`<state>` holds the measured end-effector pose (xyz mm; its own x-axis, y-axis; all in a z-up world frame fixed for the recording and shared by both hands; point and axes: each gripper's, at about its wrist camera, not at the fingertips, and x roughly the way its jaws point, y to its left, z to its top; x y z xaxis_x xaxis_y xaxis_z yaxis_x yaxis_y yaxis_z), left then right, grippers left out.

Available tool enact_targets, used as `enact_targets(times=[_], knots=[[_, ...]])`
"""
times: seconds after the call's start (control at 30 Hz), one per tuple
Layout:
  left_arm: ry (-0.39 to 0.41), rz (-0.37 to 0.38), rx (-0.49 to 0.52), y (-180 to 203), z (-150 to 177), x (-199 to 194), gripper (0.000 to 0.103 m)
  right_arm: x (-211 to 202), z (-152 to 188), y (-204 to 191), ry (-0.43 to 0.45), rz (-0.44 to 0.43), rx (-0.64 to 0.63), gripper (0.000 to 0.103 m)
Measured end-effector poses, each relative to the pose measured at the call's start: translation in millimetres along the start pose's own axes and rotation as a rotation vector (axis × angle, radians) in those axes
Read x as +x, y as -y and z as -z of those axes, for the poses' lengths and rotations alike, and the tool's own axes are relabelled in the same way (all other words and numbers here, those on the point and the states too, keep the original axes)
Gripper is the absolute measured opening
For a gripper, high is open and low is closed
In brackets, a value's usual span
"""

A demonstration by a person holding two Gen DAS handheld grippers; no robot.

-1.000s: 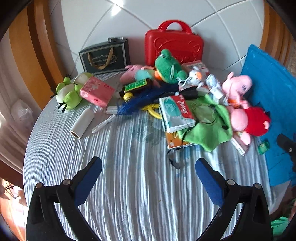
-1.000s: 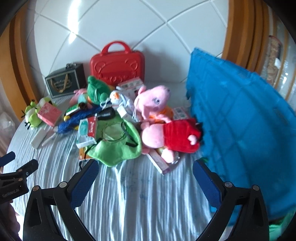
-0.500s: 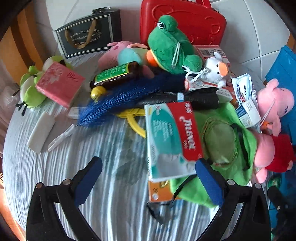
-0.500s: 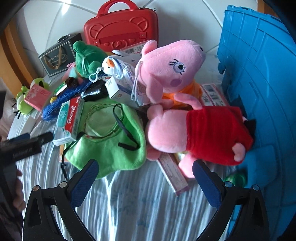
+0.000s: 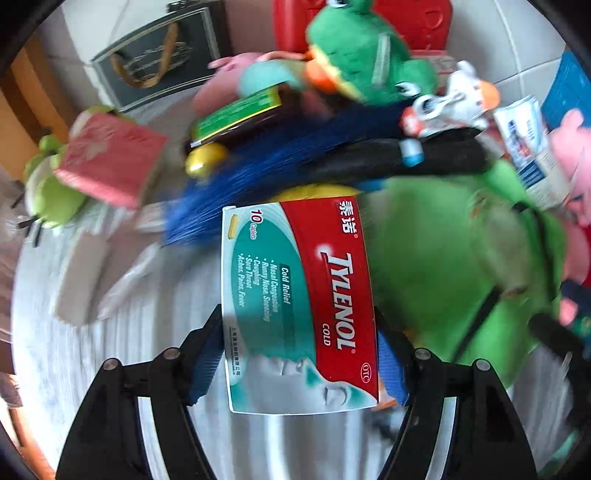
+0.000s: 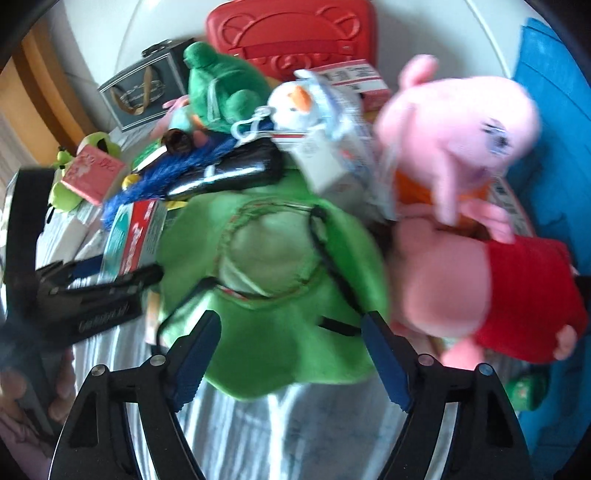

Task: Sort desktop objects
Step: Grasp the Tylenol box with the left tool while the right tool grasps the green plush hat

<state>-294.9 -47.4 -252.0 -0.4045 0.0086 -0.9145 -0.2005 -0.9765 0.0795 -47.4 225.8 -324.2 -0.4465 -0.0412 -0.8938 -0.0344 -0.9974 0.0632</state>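
Observation:
A red, teal and white Tylenol box [image 5: 299,306] lies on top of the pile, partly over a green cloth hat [image 5: 443,266]. My left gripper [image 5: 299,354] points down at the box. Its jaws are closing, and the blue pads [image 5: 205,358] touch the box's two long edges. In the right wrist view my right gripper [image 6: 291,360] hangs over the near edge of the green hat [image 6: 273,332]. Its jaws are closing with the hat's cloth between the pads, which stand apart from it. The left gripper [image 6: 92,295] shows there at the left, beside the box [image 6: 135,236].
Plush pigs [image 6: 498,295] [image 6: 454,122] lie right of the hat against a blue bin [image 6: 546,147]. A green frog plush [image 5: 362,48], a blue brush [image 5: 258,173], a pink box [image 5: 110,158], a red case [image 6: 291,33] and a dark gift box [image 5: 159,66] crowd the back. Striped tablecloth [image 5: 147,332] shows near me.
Both grippers have come down and forward, close to the pile. The left jaws have narrowed onto the Tylenol box. The right jaws have narrowed over the green hat.

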Motion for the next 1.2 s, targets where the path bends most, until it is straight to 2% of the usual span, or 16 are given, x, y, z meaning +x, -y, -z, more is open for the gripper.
enact_targets(times=[0.07,0.13,0.2,0.33,0.5,0.73,0.77,0.8,0.83,0.87,0.9,0.97,1.0,1.03,1.2], knots=[[-0.022,-0.023,-0.007,-16.3,12.2,2.2,0.072,11.0,-4.8,-13.3,-0.007,-0.016,-0.007,0.083],[-0.043,-0.042,-0.011,-28.2,22.1,7.3,0.072,25.0,-10.0,-25.3,-0.03,0.001,-0.022,0.096],[-0.06,-0.039,0.0,-34.3,27.6,14.0,0.072,38.3,-14.0,-35.6,-0.046,0.046,-0.046,0.103],[-0.093,-0.001,-0.005,-40.0,30.6,26.2,0.072,54.6,-14.2,-41.6,-0.058,0.14,-0.053,0.103],[-0.068,0.055,0.048,-36.2,29.9,26.8,0.072,59.1,-8.7,-24.2,-0.008,0.123,0.023,0.103],[-0.029,0.096,0.114,-26.0,27.9,17.3,0.072,58.7,-3.7,-17.5,-0.004,0.117,0.042,0.102],[-0.021,0.096,0.12,-25.9,29.0,12.7,0.072,55.6,0.0,-24.8,0.009,0.133,0.04,0.1],[-0.013,0.097,0.125,-26.3,30.3,7.0,0.072,49.7,3.9,-26.8,0.024,0.15,0.04,0.091],[-0.004,0.105,0.138,-27.1,31.6,1.1,0.072,42.6,8.1,-27.8,0.038,0.169,0.047,0.074],[0.007,0.115,0.152,-28.0,33.0,-6.0,0.072,35.3,12.5,-28.6,0.051,0.194,0.055,0.063],[0.016,0.118,0.156,-28.9,34.3,-13.5,0.072,27.3,17.4,-27.7,0.067,0.208,0.07,0.043],[0.041,0.127,0.171,-30.1,36.1,-29.3,0.072,15.1,23.6,-23.3,0.084,0.174,0.115,0.032],[0.056,0.129,0.174,-30.9,35.7,-37.0,0.072,4.3,28.3,-22.8,0.107,0.157,0.129,0.021],[0.075,0.136,0.19,-39.6,37.0,-46.5,0.072,-6.7,32.9,-23.4,0.125,0.155,0.138,0.017],[0.182,0.136,0.208,-72.4,40.4,-83.8,0.072,-81.0,45.7,-42.7,0.262,0.075,0.14,0.015]])
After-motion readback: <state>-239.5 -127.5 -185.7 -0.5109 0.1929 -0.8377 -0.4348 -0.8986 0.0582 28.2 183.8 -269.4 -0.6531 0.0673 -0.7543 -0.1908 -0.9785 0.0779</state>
